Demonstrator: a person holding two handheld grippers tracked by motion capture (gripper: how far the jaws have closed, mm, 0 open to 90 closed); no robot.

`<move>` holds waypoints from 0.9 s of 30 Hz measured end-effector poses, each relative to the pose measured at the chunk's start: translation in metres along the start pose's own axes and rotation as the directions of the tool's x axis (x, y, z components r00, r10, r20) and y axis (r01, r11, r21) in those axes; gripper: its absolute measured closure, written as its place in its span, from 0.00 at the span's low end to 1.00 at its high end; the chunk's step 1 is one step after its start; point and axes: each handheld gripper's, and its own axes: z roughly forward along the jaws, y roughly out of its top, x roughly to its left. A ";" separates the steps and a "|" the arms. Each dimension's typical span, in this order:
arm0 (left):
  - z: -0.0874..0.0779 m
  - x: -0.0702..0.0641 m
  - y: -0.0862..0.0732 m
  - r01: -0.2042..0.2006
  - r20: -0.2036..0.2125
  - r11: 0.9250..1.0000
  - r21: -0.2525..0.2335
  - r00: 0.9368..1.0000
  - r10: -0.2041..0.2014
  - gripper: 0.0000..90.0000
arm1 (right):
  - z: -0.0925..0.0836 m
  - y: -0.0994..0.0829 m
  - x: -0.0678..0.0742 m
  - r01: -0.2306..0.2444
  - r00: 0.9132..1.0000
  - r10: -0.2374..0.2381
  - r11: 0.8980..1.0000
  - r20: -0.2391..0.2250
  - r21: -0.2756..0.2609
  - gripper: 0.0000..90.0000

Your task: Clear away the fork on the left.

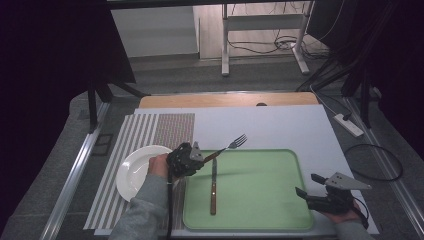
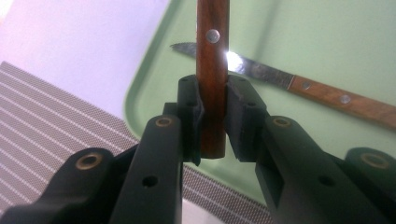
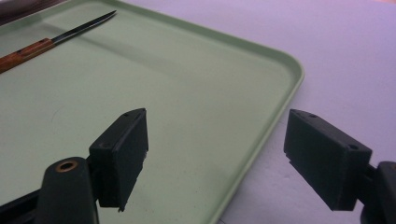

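Fork lifted, knife still waiting on the tray

My left gripper (image 1: pixel 202 159) clamps the fork (image 1: pixel 227 148) by its wooden handle above the green tray's (image 1: pixel 260 220) left edge; the knife (image 1: pixel 213 185) still lies inside it, and my right gripper (image 1: pixel 307 186), at its right edge, gapes empty.

**A dim room around a white-topped table**

We take the table (image 1: pixel 280 125) as our landmark. Its white top lies over a wooden board (image 1: pixel 227 100) showing along the far edge. Beyond it we see grey floor (image 1: pixel 200 75), then a pale wall panel (image 1: pixel 155 30) and the white metal legs of a desk frame (image 1: pixel 265 30) with cables (image 1: pixel 270 45) trailing beneath. To its right a white power strip (image 1: pixel 348 125) and a looped black cable (image 1: pixel 372 162) lie on the floor. Dark drapes (image 1: pixel 50 75) hang at its left, dark stands (image 1: pixel 360 70) at its right. Metal rails (image 1: pixel 75 175) flank it.
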 end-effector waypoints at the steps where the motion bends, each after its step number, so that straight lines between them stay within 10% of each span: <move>1: 0.001 -0.001 0.001 0.001 -0.001 1.000 -0.001 1.000 -0.001 0.84 | 0.000 0.000 0.000 0.000 1.000 0.000 1.000 0.000 0.000 0.25; 27: 0.030 -0.025 0.045 -0.064 0.056 0.998 0.007 0.996 0.064 0.84 | 0.000 0.000 0.000 0.007 1.000 -0.007 1.000 0.009 0.004 0.25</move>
